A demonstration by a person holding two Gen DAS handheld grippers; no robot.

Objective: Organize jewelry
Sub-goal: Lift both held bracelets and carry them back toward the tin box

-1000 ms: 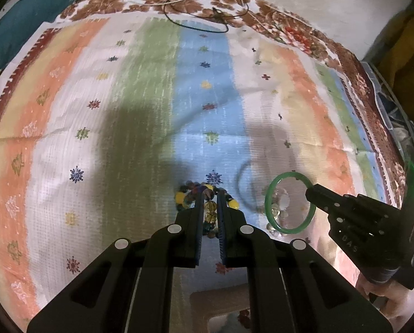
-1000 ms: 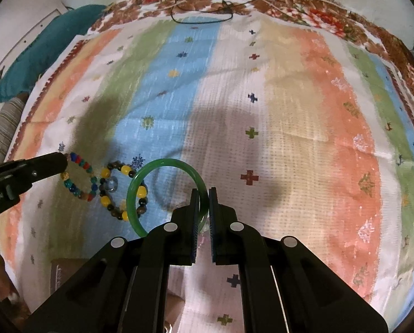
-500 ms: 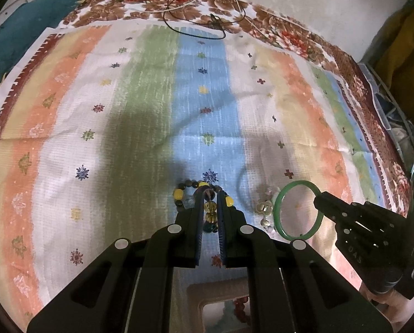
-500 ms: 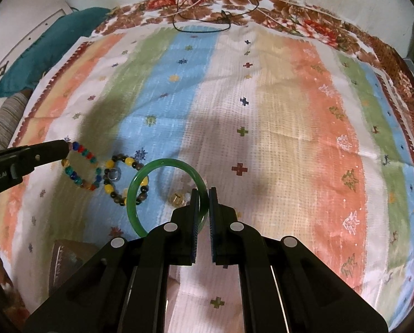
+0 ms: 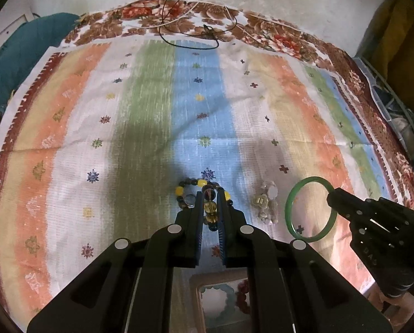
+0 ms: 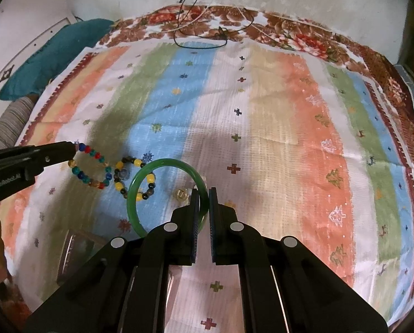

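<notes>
Both grippers were loaded, the left gripper [image 5: 210, 208] pinching a multicoloured bead bracelet [image 6: 91, 168] and the right gripper [image 6: 203, 198] clamping the green bangle [image 6: 162, 191] at its 4 o'clock rim, a narrow hold from which the smooth ring could probably twist free onto the striped cloth [image 6: 276, 127].

Left gripper [image 5: 209, 202]: fingers nearly closed, clamping a bead strand, pointing 12 o'clock.
Right gripper [image 6: 204, 198]: fingers pinched on a ring's rim, pointing 12 o'clock.
</notes>
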